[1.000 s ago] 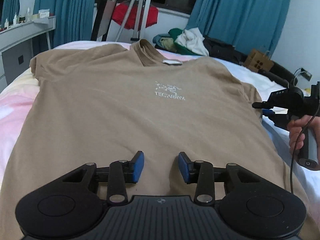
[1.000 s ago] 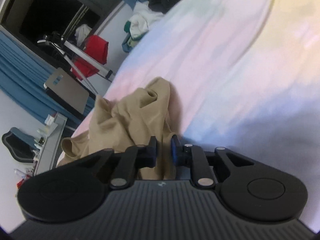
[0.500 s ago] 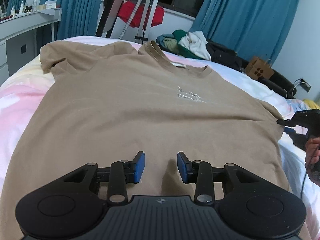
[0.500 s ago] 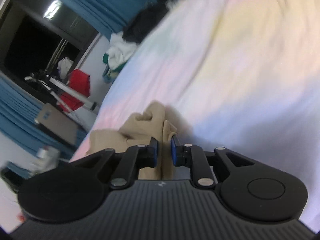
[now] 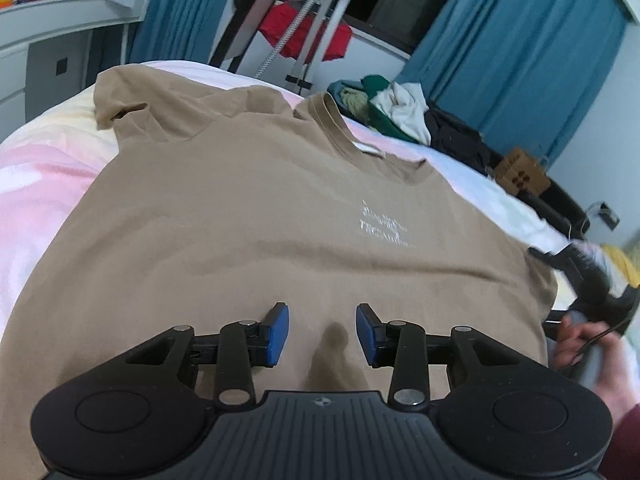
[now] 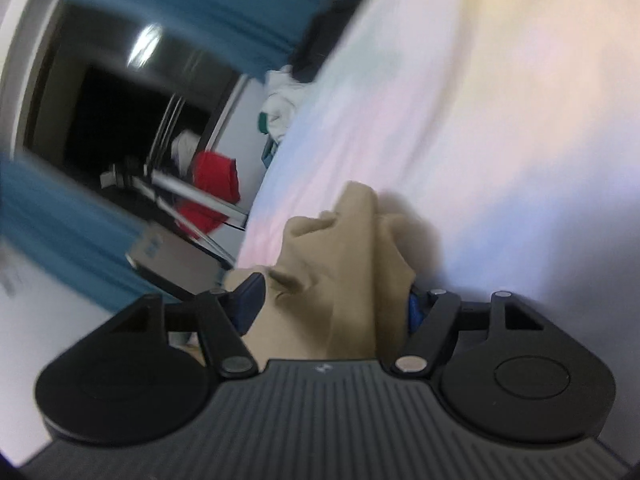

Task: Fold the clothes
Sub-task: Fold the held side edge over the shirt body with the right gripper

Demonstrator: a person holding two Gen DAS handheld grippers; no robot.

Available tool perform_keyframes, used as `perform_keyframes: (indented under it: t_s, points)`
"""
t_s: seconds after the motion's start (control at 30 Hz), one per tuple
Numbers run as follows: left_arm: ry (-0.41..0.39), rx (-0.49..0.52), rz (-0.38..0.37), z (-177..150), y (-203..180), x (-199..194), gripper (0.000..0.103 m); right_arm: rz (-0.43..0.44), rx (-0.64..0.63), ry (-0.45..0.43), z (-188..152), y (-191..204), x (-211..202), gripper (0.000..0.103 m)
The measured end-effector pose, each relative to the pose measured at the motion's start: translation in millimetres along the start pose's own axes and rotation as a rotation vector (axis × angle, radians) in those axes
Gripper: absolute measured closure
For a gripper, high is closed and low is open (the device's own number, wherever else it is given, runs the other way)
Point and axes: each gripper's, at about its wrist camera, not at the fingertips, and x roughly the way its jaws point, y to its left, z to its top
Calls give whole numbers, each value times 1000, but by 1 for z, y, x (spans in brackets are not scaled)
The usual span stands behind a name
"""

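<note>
Right wrist cam has my right gripper [image 6: 334, 306] opening up with the bunched sleeve [image 6: 352, 264] of the tan t-shirt [image 5: 248, 216] loose between its pads, left gripper [image 5: 322, 334] spread over the hem, shirt flat on the bed [image 5: 36, 168], so let go clean, no dragging.

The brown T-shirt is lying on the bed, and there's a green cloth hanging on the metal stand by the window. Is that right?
Not quite. The cloth hanging on the metal stand is red, not green, as the left wrist view shows. The rest is right: the brown T-shirt is lying on the bed.
</note>
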Motion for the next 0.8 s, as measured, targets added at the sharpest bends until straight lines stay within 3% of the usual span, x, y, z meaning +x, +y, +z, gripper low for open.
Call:
perform_keyframes:
  t_s: [0.07, 0.1, 0.17, 0.3, 0.4, 0.47, 0.6, 0.8]
  points:
    - [-5, -26, -6, 4, 3, 2, 63, -32, -130, -24, -6, 14, 7, 61]
    - [-8, -40, -13, 6, 5, 2, 63, -57, -199, -26, -9, 23, 11, 85]
    - [-18, -53, -31, 12, 8, 3, 63, -158, -315, -71, -19, 45, 10, 89]
    - [-70, 57, -25, 20, 6, 1, 63, -297, -545, -211, -41, 108, -3, 91]
    - [-85, 24, -34, 24, 14, -2, 63, -317, -791, -305, -72, 167, -7, 91]
    - [-105, -7, -32, 30, 20, -5, 63, -285, -909, -321, -97, 202, -4, 91]
    - [-159, -46, -8, 44, 37, -12, 63, -223, -1046, -226, -159, 248, 19, 90]
    - [-161, -157, -5, 55, 74, -8, 63, -199, -1095, 93, -231, 245, 66, 84]
